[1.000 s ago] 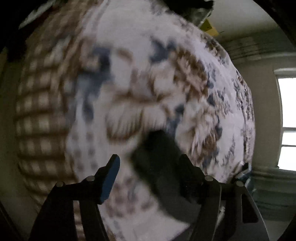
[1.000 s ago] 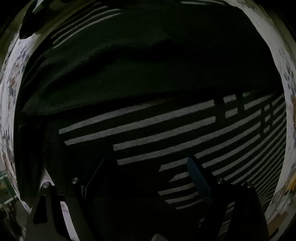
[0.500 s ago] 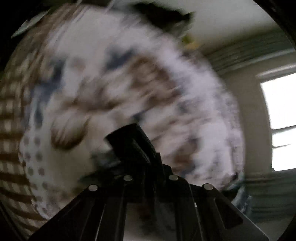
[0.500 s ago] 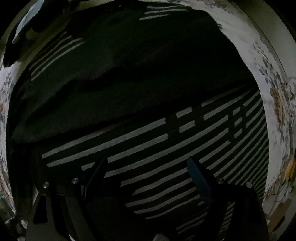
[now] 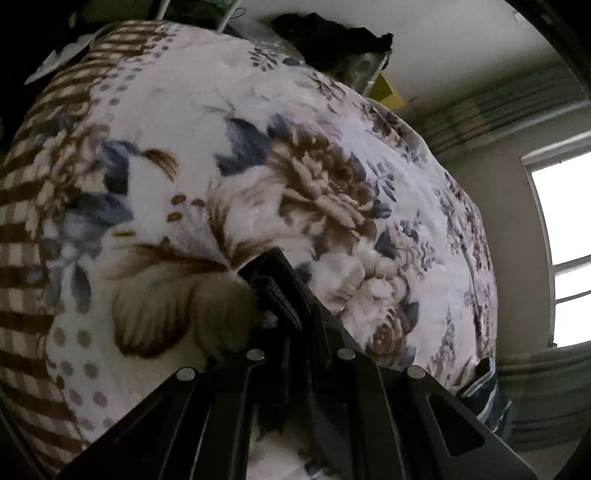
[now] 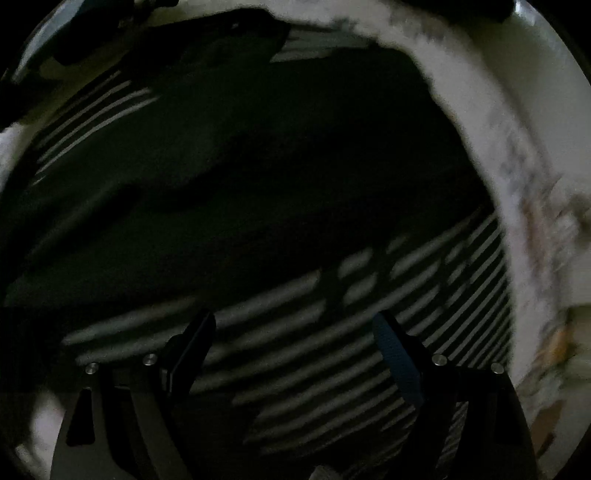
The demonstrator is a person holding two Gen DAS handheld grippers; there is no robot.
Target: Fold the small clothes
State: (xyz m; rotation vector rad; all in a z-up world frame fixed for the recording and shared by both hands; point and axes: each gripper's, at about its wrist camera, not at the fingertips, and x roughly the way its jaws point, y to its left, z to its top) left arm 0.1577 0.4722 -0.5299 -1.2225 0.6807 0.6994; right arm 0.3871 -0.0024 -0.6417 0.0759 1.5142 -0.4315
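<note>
Spread wide under everything: a floral fleece blanket (image 5: 229, 192), white with brown and blue blossoms, brown checks along its left border, filling most of the left wrist view and rimming the right wrist view (image 6: 491, 155) as a blurred pale band. Beyond the blanket's far right edge, a bright window (image 5: 565, 266) set in a pale wall, with a greenish curtain above it. Past the blanket's top edge, a dark heap of cloth (image 5: 332, 33) on a metal rack, a yellow scrap just beside it.

Lying on the blanket, a black garment with thin white stripes (image 6: 295, 332), covering nearly the whole right wrist view: a plain dark layer folded across its upper part, striped panels showing below that layer and again at the upper left. A narrow dark corner of fabric (image 5: 275, 284), presumably of the same garment though not certain, lifted against the blanket's big brown flower.

Left gripper (image 5: 295, 332): jaws closed together, pinching that dark corner of fabric between them, close above the blanket.

Right gripper (image 6: 295, 343): jaws spread wide, nothing between them, poised over the lower striped panel; contact with the cloth not discernible in the dim light. Blue pad facing inward on the right-hand finger (image 6: 397, 358).
</note>
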